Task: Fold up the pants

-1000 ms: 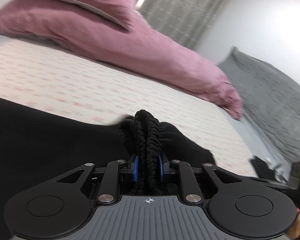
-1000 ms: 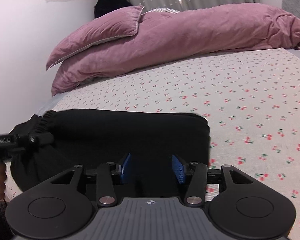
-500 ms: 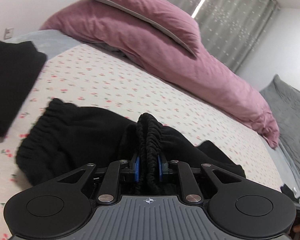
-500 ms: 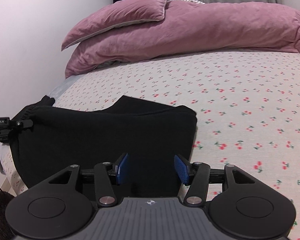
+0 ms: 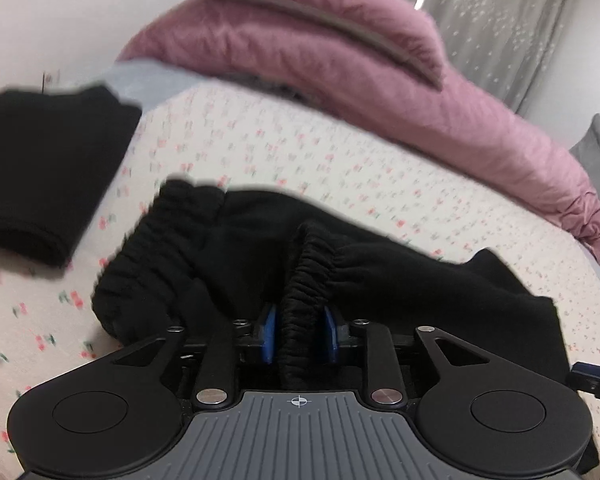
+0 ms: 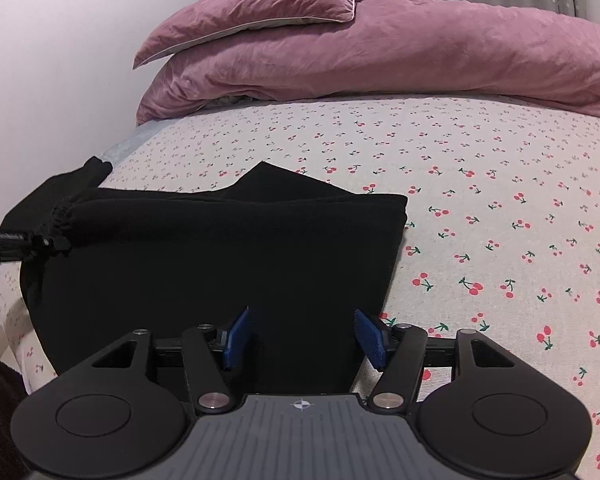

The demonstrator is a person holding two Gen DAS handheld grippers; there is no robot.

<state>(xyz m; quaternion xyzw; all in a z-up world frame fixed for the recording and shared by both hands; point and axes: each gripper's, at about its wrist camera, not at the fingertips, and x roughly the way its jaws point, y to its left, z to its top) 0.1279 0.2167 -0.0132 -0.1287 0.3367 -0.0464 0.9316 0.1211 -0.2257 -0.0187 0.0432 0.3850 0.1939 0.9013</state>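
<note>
Left wrist view: nearest the lens, the left gripper (image 5: 299, 334) has its two blue pads on either side of the gathered elastic waistband (image 5: 306, 280) of the black pants (image 5: 420, 280). Its jaws have just been opening, and a thin gap now shows between each pad and the bunched band, so the band stands between them without being pinched. The pants spread left and right from there over the cherry-print bedsheet (image 5: 300, 160), with a second ruffled stretch of waistband to the left. Further left, apart from the pants, lies a folded black garment (image 5: 40, 168). Beyond, a mauve duvet (image 5: 440, 112) and a matching pillow (image 5: 320, 28) on top of it run across the far side of the bed, with grey starred curtains (image 5: 508, 28) behind. This view is somewhat blurred.

In the right wrist view, the right gripper (image 6: 304, 338) is well open, its jaws having just been opening. The near edge of the pants (image 6: 220, 264) runs between its blue pads, neither pad pressing on it. The pants lie folded flat, a dark block with a straight right edge. At the far left the other gripper's tip (image 6: 24, 242) meets the waistband end. Past the pants come open sheet, then the duvet and pillow against the white wall (image 6: 60, 60).
</note>
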